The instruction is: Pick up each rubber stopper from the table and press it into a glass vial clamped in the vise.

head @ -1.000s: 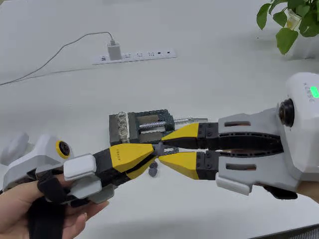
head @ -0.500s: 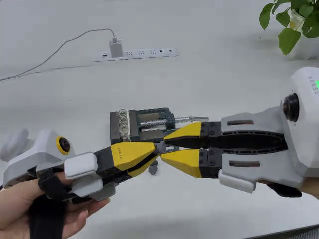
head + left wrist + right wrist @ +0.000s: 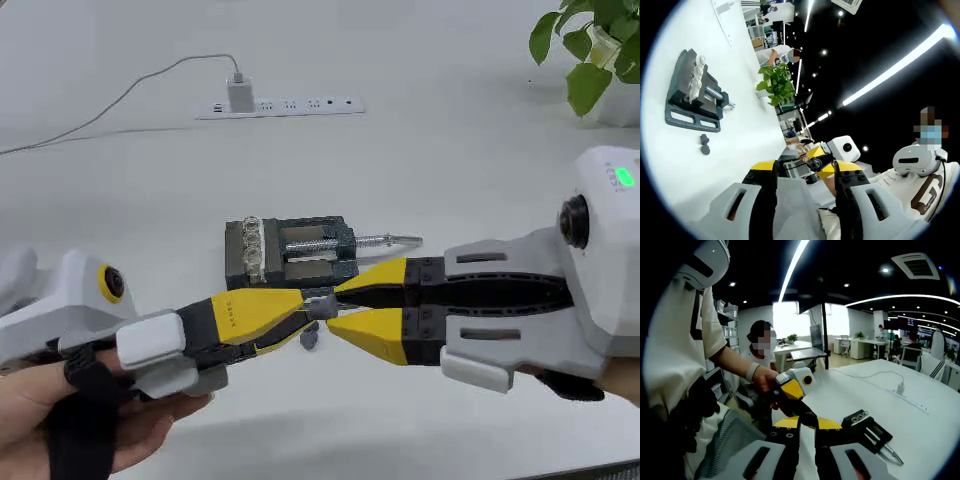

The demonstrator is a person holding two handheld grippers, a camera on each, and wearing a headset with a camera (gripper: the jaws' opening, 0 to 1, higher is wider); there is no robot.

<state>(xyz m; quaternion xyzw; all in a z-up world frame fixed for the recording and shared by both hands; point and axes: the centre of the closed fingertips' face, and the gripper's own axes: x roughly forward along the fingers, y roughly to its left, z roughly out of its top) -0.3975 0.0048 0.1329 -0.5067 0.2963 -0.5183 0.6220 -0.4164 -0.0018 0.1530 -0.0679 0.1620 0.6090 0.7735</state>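
Aloft, right tool (image 3: 333, 306) pinching rubber stopper (image 3: 319, 305), left tool (image 3: 304, 319) parted

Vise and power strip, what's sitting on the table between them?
Nothing. In the head view, the stretch of white table between the vise and the power strip is bare.

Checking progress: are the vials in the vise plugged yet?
Unplugged: the vials in the vise show clear open mouths, nothing grey inside.

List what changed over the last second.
The right gripper has narrowed its jaws around the grey stopper at the left gripper's tip; which one holds it cannot be told. Unchanged: the vise, its vials, the loose stopper on the table.
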